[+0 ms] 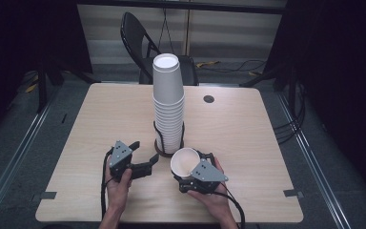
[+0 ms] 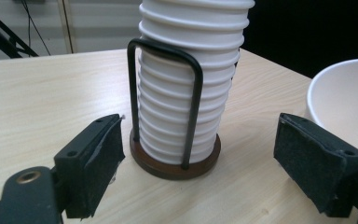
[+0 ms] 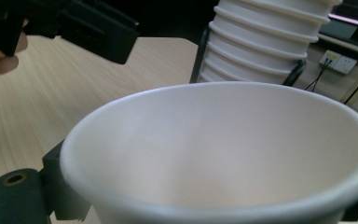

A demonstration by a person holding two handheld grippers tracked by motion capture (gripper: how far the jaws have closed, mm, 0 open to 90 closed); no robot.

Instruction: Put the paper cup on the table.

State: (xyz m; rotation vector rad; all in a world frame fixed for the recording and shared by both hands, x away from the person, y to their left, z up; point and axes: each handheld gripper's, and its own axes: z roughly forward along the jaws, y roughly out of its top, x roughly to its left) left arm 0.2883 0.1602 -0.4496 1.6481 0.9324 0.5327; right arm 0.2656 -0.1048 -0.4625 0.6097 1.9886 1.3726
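A tall stack of white paper cups (image 1: 168, 102) stands in a black wire holder on a dark round base (image 2: 175, 165), in the middle of the wooden table (image 1: 105, 114). Just left of that base, my left gripper (image 1: 144, 151) stands open, its pads (image 2: 98, 161) apart with nothing between them and the holder straight ahead. My right gripper (image 1: 195, 168) is shut on a single white paper cup (image 1: 186, 162), tilted with its mouth facing up and towards the stack. That cup (image 3: 223, 149) hides most of the right jaws. Its rim (image 2: 345, 98) is at the right in the left gripper view.
A black folding chair (image 1: 138, 38) stands behind the table's far edge. A dark round grommet (image 1: 208, 99) sits in the tabletop right of the stack. Cables lie on the floor beyond and to the right. Both hands rest near the front edge.
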